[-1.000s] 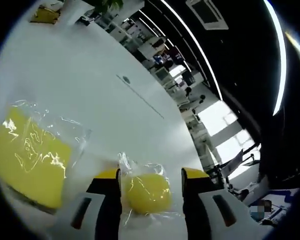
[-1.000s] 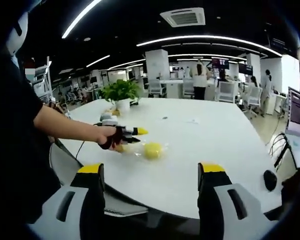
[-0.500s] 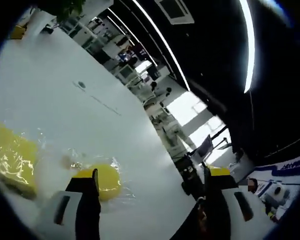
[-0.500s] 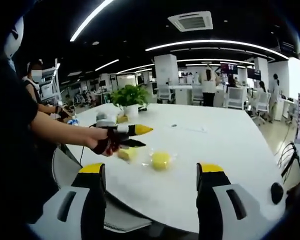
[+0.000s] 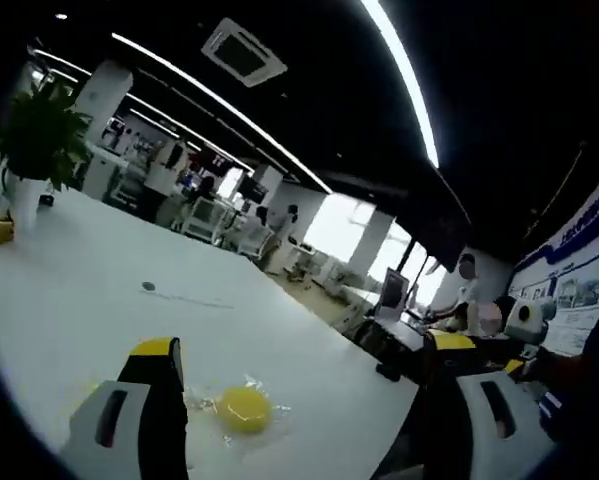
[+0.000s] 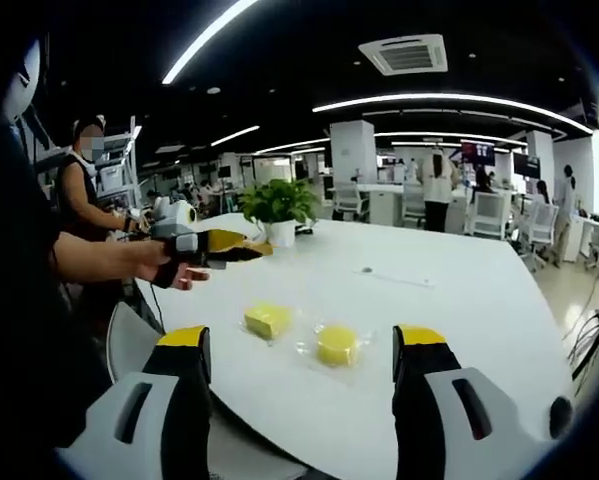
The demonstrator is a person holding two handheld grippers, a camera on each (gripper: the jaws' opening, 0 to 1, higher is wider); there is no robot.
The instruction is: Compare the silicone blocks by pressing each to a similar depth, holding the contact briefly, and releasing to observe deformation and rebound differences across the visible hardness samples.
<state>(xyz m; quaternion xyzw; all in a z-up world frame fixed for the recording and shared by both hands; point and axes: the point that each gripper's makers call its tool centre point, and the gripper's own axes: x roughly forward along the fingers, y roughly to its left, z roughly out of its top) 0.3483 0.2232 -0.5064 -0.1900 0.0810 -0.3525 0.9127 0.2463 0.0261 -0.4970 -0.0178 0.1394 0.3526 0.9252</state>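
Silicone samples lie on the white table, which serves as the reference for all positions below. In the right gripper view, the square yellow block and the round yellow block rest side by side near the table's closest edge, each inside its own clear plastic bag, close together but not touching. The square block sits on the side toward the person; the round block sits on the side away from the person.

The right gripper hangs off the near edge of the table, above table level and well apart from both blocks. Its yellow-tipped jaws stand wide apart with nothing between them.

The left gripper, seen in the right gripper view, is held in the person's hand above the table's edge on the person's side, clear of the surface and well apart from the blocks. Its two yellow tips lie close together in this view, and no object is visible between them. In the left gripper view, the same gripper's jaws rise far apart and grip nothing. The round block appears low on the table surface, just beside one jaw but apart from it.

A potted plant in a white pot stands on the table, farther back than the blocks. Office chairs, desks and several people occupy the room beyond the table's far edge.
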